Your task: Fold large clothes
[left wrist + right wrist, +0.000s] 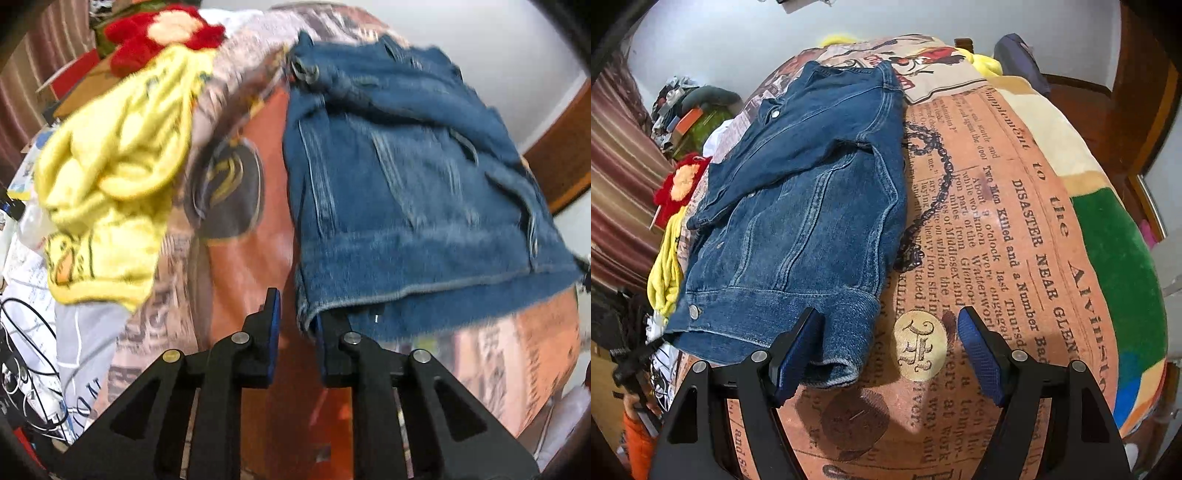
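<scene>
A blue denim jacket [801, 206] lies folded on a bed covered with a newspaper-print orange sheet [997, 240]. In the left wrist view the jacket [406, 177] fills the right half. My left gripper [297, 310] sits at the jacket's near hem corner with a narrow gap between its jaws; the right finger is tucked under the hem edge and no cloth shows pinched between the pads. My right gripper [890, 332] is wide open; its left finger [801, 347] rests on the jacket's cuff, its right finger [979, 354] over the bare sheet.
A crumpled yellow garment [110, 177] lies left of the jacket, a red plush toy [162, 33] behind it. Cables [26, 350] hang at the bed's left edge. A green and cream blanket [1108, 240] lies on the right. Striped curtain [617, 192] at left.
</scene>
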A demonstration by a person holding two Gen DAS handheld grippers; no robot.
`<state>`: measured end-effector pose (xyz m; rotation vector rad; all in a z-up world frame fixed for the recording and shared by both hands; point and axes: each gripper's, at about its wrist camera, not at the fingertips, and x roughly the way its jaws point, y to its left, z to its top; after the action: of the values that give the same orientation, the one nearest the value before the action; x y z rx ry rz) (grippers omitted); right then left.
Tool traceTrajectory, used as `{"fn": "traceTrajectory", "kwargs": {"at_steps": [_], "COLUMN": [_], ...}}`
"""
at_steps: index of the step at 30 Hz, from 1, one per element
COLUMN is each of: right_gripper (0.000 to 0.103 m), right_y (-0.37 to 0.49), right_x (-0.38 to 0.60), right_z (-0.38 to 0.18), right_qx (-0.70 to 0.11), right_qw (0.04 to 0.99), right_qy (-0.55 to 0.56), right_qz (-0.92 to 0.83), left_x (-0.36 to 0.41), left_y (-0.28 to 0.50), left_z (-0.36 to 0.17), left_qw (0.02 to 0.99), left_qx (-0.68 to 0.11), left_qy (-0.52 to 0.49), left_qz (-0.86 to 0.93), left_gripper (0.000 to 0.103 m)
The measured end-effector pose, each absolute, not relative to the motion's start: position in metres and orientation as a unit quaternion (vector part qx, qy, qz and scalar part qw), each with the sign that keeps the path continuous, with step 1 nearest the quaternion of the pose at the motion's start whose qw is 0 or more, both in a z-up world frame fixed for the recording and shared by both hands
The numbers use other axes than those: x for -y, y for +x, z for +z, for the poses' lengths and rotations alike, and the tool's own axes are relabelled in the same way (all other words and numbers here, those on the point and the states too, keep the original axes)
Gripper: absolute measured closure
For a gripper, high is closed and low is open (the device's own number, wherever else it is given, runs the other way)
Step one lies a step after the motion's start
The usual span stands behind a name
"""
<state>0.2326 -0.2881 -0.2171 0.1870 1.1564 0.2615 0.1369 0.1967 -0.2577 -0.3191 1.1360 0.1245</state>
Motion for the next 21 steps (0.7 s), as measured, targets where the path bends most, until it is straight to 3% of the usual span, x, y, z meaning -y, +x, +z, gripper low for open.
{"fn": "traceTrajectory", "kwargs": {"at_steps": [3,8,10,12,21], "right_gripper": [0.028,0.028,0.028,0.028,0.028], "right_y": [0.231,0.230,0.230,0.232,0.237], "right_x": [0.295,0.304,0.304,0.302,0.279], "right_z": [-0.211,-0.190,-0.180,-0.175,-0.200], "right_qx": [-0.542,-0.519,-0.507,-0.501,-0.530], "right_qw": [0.826,0.839,0.845,0.848,0.828], "right_qy": [0.100,0.114,0.118,0.120,0.110], "right_qz": [0.120,0.119,0.122,0.126,0.146], "left_x": [-0.201,-0.213,-0.219,-0.225,-0.226], "left_y": [0.127,0.114,0.117,0.122,0.169], "left_z": [-0.253,-0.219,-0.208,-0.201,-0.245], "left_qw": [0.829,0.848,0.858,0.865,0.818], "left_qx": [-0.535,-0.504,-0.484,-0.467,-0.513], "left_qy": [-0.145,-0.133,-0.134,-0.154,-0.257], "left_qz": [0.069,0.093,0.104,0.103,0.041], "left_gripper": [0.060,0.045,0.027,0.021,0.021]}}
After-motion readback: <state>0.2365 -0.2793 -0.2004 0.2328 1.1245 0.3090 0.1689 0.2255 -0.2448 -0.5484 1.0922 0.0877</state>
